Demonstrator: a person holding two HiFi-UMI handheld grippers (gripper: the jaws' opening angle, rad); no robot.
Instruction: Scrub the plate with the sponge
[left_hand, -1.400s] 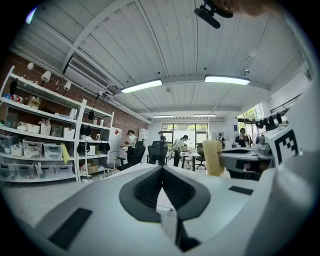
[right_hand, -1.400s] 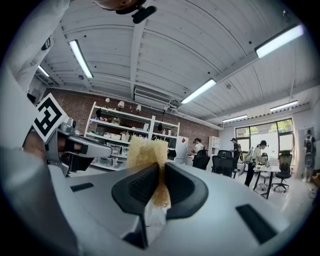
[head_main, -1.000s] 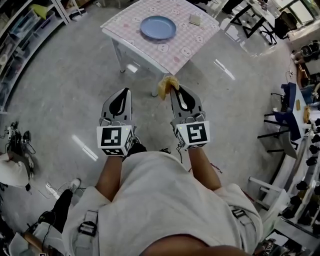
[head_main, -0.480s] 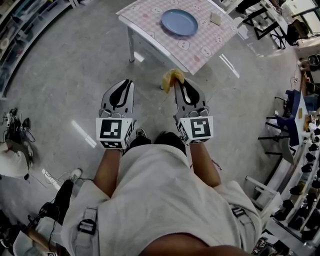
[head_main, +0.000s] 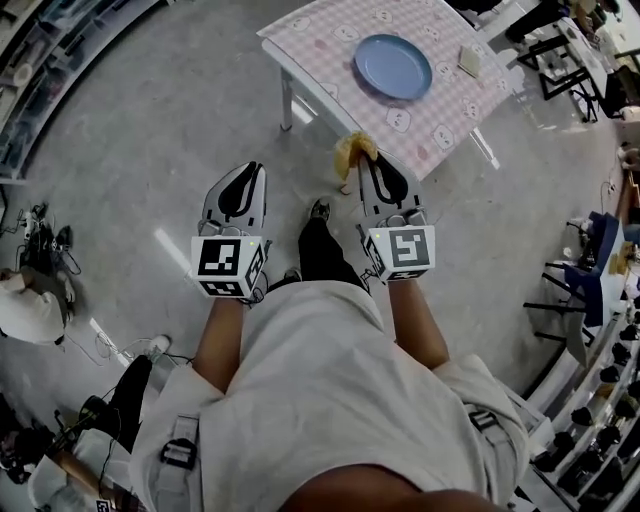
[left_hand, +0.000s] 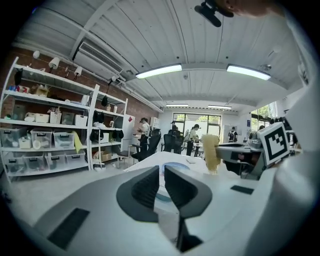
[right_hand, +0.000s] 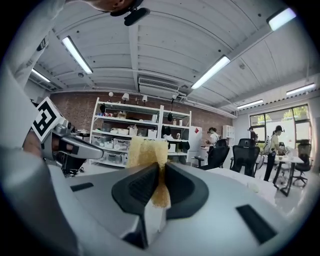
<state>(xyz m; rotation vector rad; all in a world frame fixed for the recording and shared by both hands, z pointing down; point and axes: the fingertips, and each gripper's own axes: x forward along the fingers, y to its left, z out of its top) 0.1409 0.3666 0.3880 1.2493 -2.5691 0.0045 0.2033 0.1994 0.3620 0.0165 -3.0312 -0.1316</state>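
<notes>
A blue plate (head_main: 393, 66) lies on a table with a pink checked cloth (head_main: 330, 45) at the top of the head view. Short of the table's near edge, my right gripper (head_main: 363, 160) is shut on a yellow sponge (head_main: 350, 150). In the right gripper view the sponge (right_hand: 146, 152) sticks up out of the closed jaws of that gripper (right_hand: 160, 175). To its left, over bare floor, my left gripper (head_main: 249, 172) is shut and holds nothing. The left gripper view shows the plate (left_hand: 170, 169) on the table beyond that gripper's own jaws (left_hand: 161, 175), and the sponge (left_hand: 211, 152) at right.
A small pale pad (head_main: 469, 62) lies on the table right of the plate. White table legs (head_main: 287, 100) stand ahead of me, and my shoe (head_main: 319, 211) is between the grippers. Shelves with bins (left_hand: 45, 140) line the left; chairs and desks (head_main: 590, 260) crowd the right.
The table and plate have come nearer and shifted right in the head view as I step forward. Both grippers keep their pose, and the sponge stays held.
</notes>
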